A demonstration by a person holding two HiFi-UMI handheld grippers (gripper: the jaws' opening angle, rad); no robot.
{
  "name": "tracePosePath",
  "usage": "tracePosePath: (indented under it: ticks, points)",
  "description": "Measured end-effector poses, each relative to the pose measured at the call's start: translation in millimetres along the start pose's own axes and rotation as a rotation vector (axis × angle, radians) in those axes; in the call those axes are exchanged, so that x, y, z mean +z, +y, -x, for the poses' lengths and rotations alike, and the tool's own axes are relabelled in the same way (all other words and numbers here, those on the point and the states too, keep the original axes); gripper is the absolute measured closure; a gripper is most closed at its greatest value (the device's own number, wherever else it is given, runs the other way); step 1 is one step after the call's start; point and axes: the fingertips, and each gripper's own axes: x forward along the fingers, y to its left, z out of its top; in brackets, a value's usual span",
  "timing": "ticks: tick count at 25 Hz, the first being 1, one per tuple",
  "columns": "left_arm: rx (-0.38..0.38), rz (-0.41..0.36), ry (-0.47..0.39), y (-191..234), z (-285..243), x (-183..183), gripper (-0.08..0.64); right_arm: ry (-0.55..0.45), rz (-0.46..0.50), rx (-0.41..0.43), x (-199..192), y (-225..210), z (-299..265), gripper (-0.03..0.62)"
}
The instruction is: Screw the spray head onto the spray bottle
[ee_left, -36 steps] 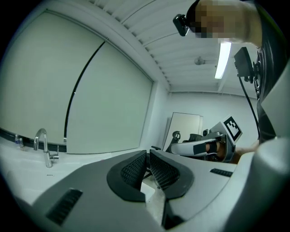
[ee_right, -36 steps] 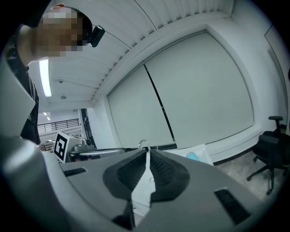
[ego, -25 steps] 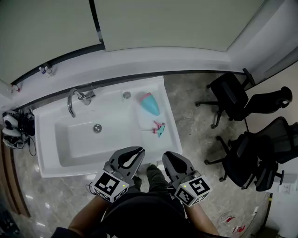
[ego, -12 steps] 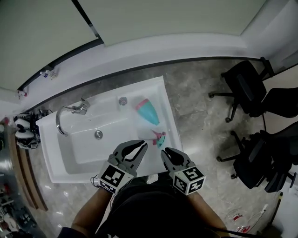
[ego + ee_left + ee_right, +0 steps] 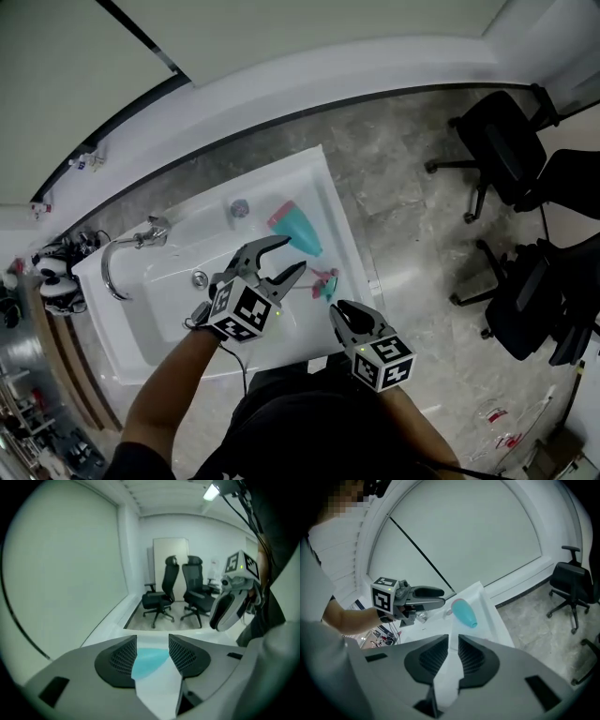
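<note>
A teal spray bottle (image 5: 298, 229) lies on its side on the white sink's (image 5: 339, 246) right-hand ledge. The pink and teal spray head (image 5: 324, 281) lies a little nearer to me on the same ledge. My left gripper (image 5: 290, 255) hovers over the ledge just short of the bottle. Its jaws have just been opening and stand open; the bottle (image 5: 148, 661) shows beyond the gap, untouched. My right gripper (image 5: 339, 315) hangs at the sink's front edge, near the spray head. Its jaws have just been opening and stand slightly open, with nothing between them (image 5: 453, 651).
A chrome tap (image 5: 125, 249) and a drain (image 5: 200, 277) are in the basin to the left. Black office chairs (image 5: 499, 141) stand on the marble floor to the right. Cables and small gear (image 5: 54, 274) clutter the sink's far left end.
My left gripper has reached forward over the sink towards the bottle and opened its jaws. The right gripper has stayed near the sink's front edge. My view has swung.
</note>
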Motion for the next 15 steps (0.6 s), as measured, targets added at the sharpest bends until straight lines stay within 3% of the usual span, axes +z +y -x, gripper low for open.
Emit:
tracePosePath:
  ticks: [5, 11, 15]
  points:
    - [-0.061, -0.334, 0.181, 24, -40, -22, 0.313, 0.029, -0.055, -0.016, -16, -12, -14, 0.552]
    - [-0.142, -0.611, 0.349, 35, -73, -43, 0.236, 0.024, -0.112, -0.020, -17, -25, -17, 0.552]
    - [-0.208, -0.743, 0.432, 32, -87, -56, 0.209, 0.036, -0.137, -0.021, -18, -33, -21, 0.552]
